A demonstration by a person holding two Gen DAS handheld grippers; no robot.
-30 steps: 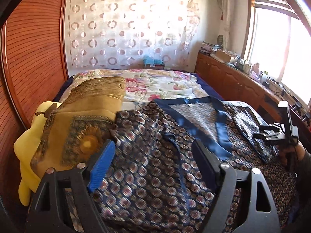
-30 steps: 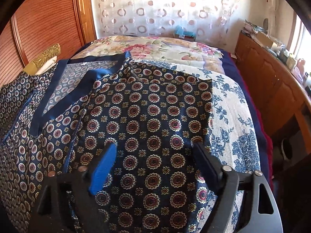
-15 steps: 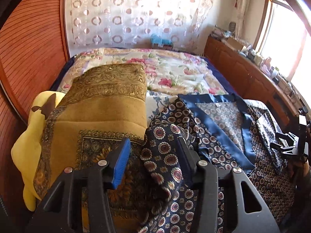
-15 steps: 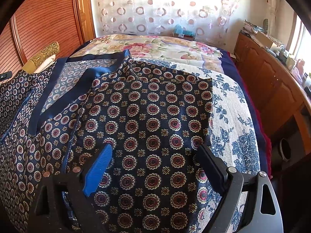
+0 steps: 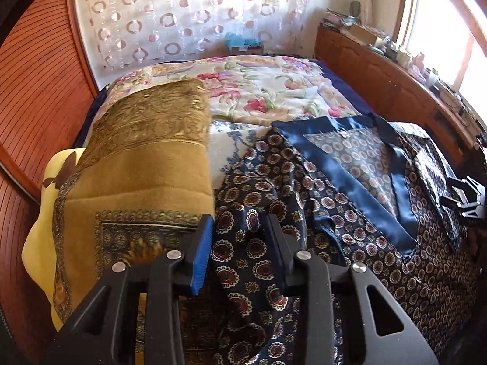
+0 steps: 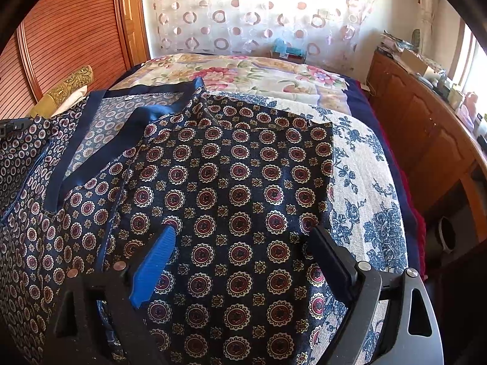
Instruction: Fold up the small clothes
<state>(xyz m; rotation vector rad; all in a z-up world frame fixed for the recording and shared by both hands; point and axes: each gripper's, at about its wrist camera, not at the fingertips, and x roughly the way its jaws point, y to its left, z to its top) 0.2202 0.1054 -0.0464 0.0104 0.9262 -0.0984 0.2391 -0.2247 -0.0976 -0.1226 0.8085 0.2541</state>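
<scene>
Glossy satin garment (image 6: 237, 182); matt woven gold blanket (image 5: 146, 170); ribbed, polished wood headboard (image 5: 33, 70).

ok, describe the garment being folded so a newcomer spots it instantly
On the bed, look on the white-and-blue floral cover near the camera. The garment is the dark navy shirt printed with round red-and-cream medallions. Its plain shiny blue collar band sets it apart from the gold pillow beside it.

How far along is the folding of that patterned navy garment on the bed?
Early on. The navy garment lies mostly spread flat on the bed, collar open, no finished fold visible. In hand: the left gripper is pinching a bunched sleeve or edge beside the gold pillow. The right gripper hangs open above the cloth. All the folds remain.
</scene>
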